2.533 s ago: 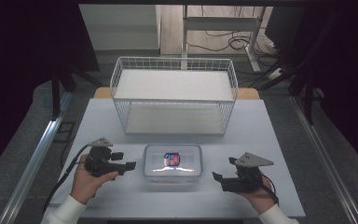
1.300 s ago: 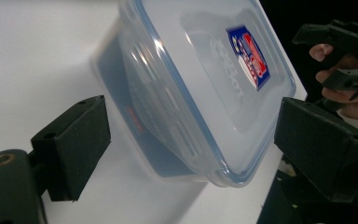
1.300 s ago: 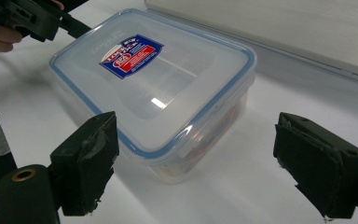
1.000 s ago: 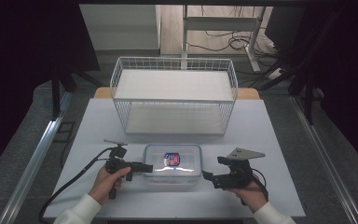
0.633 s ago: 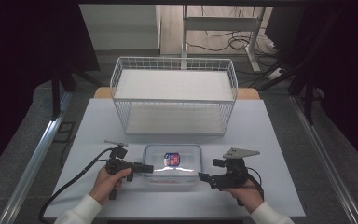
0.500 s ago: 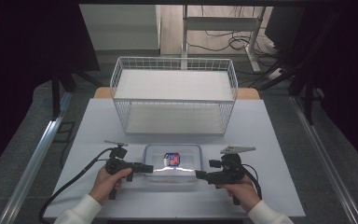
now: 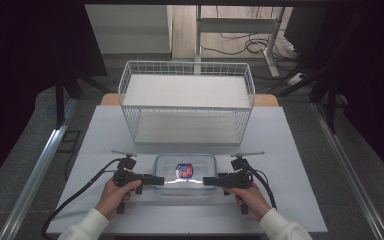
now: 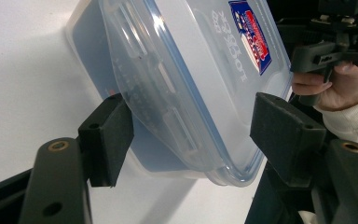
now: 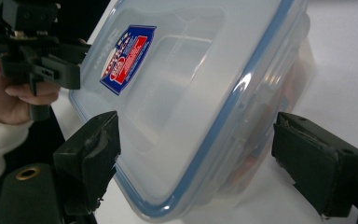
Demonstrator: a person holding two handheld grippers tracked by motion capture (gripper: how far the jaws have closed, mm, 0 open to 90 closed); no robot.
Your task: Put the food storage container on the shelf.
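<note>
A clear plastic container (image 7: 185, 172) with a blue-edged lid and a red and blue label lies on the white table near its front edge. My left gripper (image 7: 159, 180) is at its left end. In the left gripper view the container (image 8: 191, 70) lies between the jaws of the left gripper (image 8: 191, 135), which have just been closing; both pads (image 8: 107, 140) touch it. My right gripper (image 7: 207, 181) is at the right end. In the right gripper view the right gripper (image 9: 196, 154) straddles the container (image 9: 177, 93) with a gap at one pad (image 9: 317, 158).
A white wire basket (image 7: 187, 64) stands behind the container across the middle of the table (image 7: 290, 150). Cables trail from both grippers toward the front edge. Dark floor and desk legs lie beyond the table.
Both hands came inward to the container. Over the last second the right gripper slid left and down onto its right end, while the left gripper stayed at the left end.
</note>
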